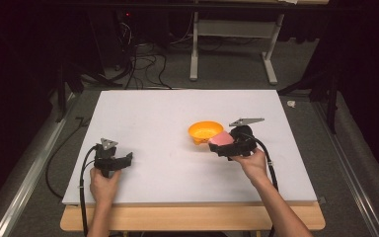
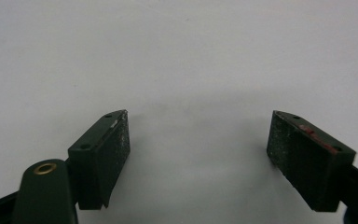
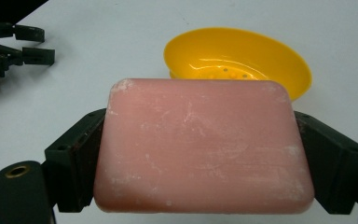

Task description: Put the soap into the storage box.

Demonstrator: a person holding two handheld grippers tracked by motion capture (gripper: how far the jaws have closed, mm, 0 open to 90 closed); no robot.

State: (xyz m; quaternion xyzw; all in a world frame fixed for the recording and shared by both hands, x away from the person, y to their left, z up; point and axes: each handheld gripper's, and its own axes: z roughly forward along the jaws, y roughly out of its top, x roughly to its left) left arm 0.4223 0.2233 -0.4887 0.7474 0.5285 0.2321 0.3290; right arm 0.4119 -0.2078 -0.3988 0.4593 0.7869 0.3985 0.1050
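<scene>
A pink bar of soap sits clamped between the jaws of my right gripper, which is shut on it just right of a yellow soap dish. In the right gripper view the yellow dish lies beyond the soap, its floor dotted with drain holes. The pink soap is held above the table, touching nothing else. My left gripper rests at the table's front left, open, with bare white table between its pads.
The white table top ends in a wooden front edge. Cables and a metal stand lie on the floor behind the table. The left gripper appears far off at the upper left of the right gripper view.
</scene>
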